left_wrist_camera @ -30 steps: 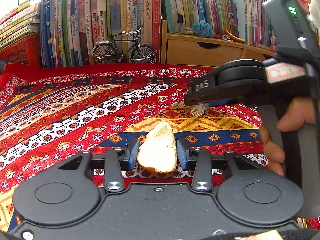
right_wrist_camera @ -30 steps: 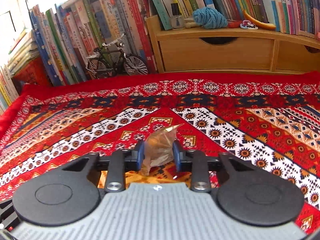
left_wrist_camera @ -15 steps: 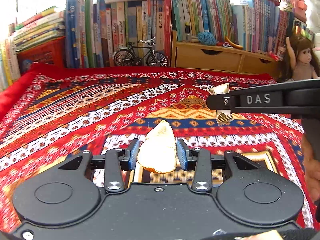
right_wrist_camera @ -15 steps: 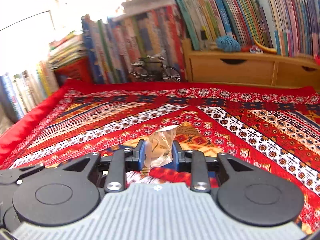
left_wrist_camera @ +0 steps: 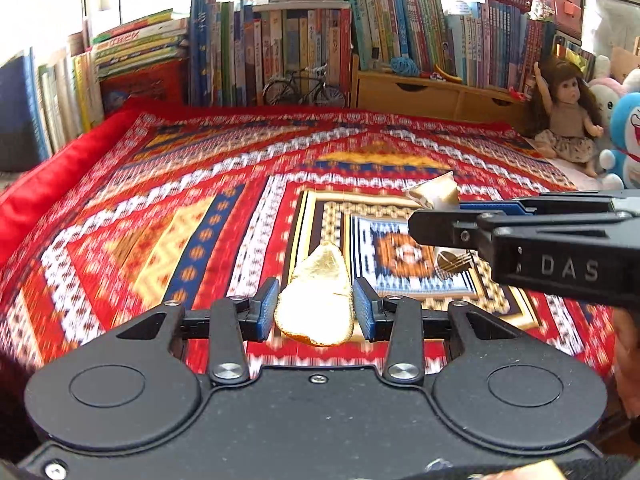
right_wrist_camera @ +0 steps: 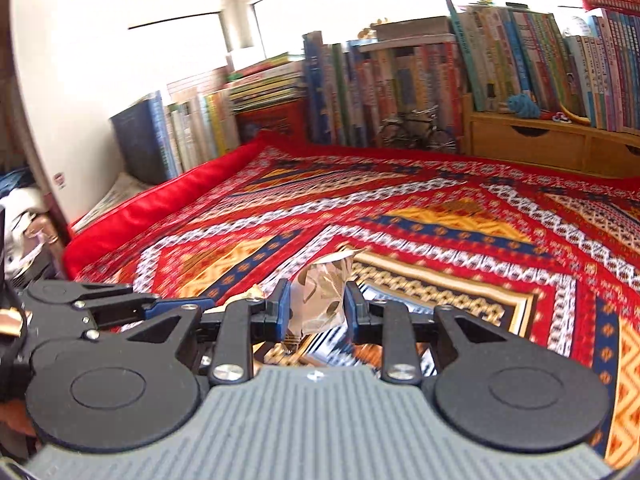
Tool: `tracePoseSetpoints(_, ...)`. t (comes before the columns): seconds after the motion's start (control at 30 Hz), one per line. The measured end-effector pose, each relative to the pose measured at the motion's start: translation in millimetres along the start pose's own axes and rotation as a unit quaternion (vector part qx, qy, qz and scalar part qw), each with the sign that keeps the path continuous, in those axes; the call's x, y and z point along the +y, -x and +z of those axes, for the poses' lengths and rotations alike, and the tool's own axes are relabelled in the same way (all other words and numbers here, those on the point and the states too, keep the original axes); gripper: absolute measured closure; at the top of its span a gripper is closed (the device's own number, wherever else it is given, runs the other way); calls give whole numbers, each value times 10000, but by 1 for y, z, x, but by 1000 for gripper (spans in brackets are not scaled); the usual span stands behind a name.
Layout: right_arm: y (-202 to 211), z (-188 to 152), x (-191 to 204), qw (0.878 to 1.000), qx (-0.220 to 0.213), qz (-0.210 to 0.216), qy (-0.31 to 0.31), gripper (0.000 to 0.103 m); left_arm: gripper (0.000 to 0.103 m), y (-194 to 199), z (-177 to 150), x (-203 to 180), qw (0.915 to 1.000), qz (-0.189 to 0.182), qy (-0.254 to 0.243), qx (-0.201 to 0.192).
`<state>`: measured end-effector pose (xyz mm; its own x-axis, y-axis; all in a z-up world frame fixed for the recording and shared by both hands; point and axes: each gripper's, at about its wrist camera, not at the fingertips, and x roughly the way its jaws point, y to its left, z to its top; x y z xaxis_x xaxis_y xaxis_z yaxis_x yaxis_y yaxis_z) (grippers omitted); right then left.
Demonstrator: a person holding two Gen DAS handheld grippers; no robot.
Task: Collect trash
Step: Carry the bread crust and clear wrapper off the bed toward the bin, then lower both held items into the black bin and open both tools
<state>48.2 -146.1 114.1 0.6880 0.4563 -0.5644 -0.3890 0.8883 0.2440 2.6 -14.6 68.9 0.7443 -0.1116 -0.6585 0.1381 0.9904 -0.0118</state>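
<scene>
My left gripper (left_wrist_camera: 316, 310) is shut on a pale orange peel (left_wrist_camera: 318, 304), its white inner side facing the camera, held above the patterned red cloth (left_wrist_camera: 160, 208). The right gripper (right_wrist_camera: 316, 308) is shut on a crumpled clear-and-gold wrapper (right_wrist_camera: 320, 300). In the left wrist view the right gripper (left_wrist_camera: 424, 224) reaches in from the right edge, the wrapper (left_wrist_camera: 434, 194) sticking out above and below its fingers. In the right wrist view the left gripper (right_wrist_camera: 180, 304) shows at the lower left, with a sliver of the peel (right_wrist_camera: 254, 291) at its tip.
Rows of books (left_wrist_camera: 280, 48) and a wooden drawer unit (left_wrist_camera: 432, 94) line the far edge, with a model bicycle (left_wrist_camera: 304, 88) in front. A doll (left_wrist_camera: 568, 120) and plush toys (left_wrist_camera: 624, 140) sit at the far right. A red cushion edge (right_wrist_camera: 160, 204) borders the left side.
Both grippers have pulled back and risen from the cloth, each keeping its piece of trash. The shelves look farther off, and the right view has swung left toward the window.
</scene>
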Motion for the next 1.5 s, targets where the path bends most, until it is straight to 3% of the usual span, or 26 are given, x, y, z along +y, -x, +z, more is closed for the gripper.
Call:
tracePoseSetpoints(0.23,32,-55,39,9990,120,376,229,70,65,45,-67,3,9996,-99,187,181)
tracePoseSetpoints(0.5,50,-118,48,9983,337,443,185,69,65,51,-140,6,9945,-74,813,655)
tracePoseSetpoints(0.63,45,-154,46,9980,524,341,103,69,65,39,-176,5,9899,115,973,1024)
tracePoseSetpoints(0.93,20,-248,39,9934,1005,249,-486,69,65,2,-248,10,9684,206,1483,1996)
tracePoseSetpoints(1.2,-8,-336,18,9712,1753,242,-1595,70,64,-45,-303,3,9552,577,1338,2577)
tracePoseSetpoints(1.27,-14,-345,14,9635,2012,86,-1764,70,64,-57,-315,1,9501,695,1322,2740)
tracePoseSetpoints(1.37,-13,-345,8,9629,1917,143,-1894,70,64,-66,-328,-1,9432,704,1346,2954)
tracePoseSetpoints(1.5,-13,-351,8,9608,2052,125,-1860,69,64,-68,-331,-6,9440,660,1173,3012)
